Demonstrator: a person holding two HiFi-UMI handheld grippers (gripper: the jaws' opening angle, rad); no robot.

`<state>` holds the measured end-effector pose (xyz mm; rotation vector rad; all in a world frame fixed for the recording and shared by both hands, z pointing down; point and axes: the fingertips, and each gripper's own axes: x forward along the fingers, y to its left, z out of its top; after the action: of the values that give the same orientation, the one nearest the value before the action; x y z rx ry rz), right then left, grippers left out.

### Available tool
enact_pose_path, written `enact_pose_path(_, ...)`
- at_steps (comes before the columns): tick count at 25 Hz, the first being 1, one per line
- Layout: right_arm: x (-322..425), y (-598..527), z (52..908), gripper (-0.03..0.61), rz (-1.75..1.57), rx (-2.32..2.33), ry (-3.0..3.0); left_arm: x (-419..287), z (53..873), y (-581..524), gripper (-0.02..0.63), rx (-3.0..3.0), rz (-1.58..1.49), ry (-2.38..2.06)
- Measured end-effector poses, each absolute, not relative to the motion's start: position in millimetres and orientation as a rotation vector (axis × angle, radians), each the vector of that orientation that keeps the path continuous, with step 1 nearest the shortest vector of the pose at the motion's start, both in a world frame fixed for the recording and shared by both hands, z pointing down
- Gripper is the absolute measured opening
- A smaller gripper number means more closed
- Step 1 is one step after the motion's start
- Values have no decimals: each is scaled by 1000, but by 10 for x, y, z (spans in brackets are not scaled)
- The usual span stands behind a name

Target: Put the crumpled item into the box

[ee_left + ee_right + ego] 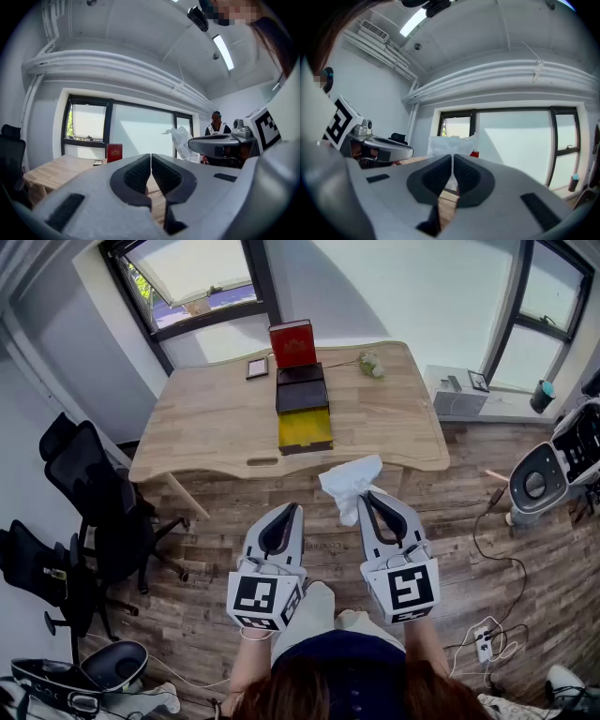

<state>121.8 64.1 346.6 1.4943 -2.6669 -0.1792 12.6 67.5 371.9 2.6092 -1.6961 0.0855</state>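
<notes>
Right gripper [362, 495] pinches crumpled tissue [349, 479] before wooden table [206, 418], windows [192, 277] beyond.

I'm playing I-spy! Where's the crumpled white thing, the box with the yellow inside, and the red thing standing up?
crumpled white thing [349, 479], head view, middle of its bunched part.
box [305, 430], head view, its bare yellow inside.
red thing [292, 343], head view, middle of its front face.

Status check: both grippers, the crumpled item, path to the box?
Left hand-held gripper shut, empty. Right hand-held gripper shut on crumpled item, held short of the table. Box open, yellow inside, on the table; nothing in the way.
</notes>
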Motion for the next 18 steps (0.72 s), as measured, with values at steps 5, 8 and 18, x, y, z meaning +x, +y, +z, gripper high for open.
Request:
enact_pose_path(5, 1200, 602, 3491, 32, -185, 1511, -2649, 77, 3739, 635, 29, 2603, 83, -1695)
enact_pose_path(8, 1156, 520, 3533, 32, -165, 1509, -2641, 33, 3738, 563, 29, 2602, 80, -1697)
enact_pose_path(18, 973, 148, 3554, 32, -141, 1507, -2635, -185, 3732, 223, 29, 2594, 71, -1698)
